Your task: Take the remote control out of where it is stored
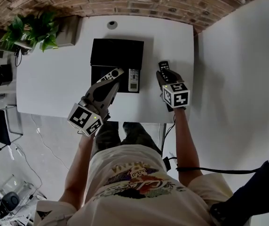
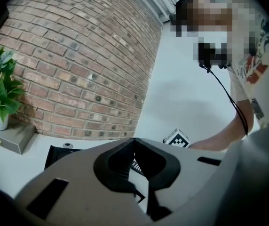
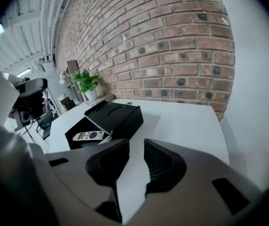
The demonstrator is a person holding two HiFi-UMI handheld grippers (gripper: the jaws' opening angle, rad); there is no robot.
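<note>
While a slim grey remote (image 1: 111, 74) lies in the matte black box (image 1: 117, 51), a black remote (image 1: 163, 66) rests on the white desk (image 1: 50, 88). The right tool (image 3: 135, 145) is released beside it, and the left tool (image 2: 134, 140) is clenched.

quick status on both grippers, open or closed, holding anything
left gripper: closed on the grey remote.
right gripper: open, nothing between its jaws.

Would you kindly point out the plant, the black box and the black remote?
plant (image 1: 28, 29), head view, on its leaves
black box (image 1: 117, 53), head view, on its top
black remote (image 1: 163, 66), head view, on its far end
</note>
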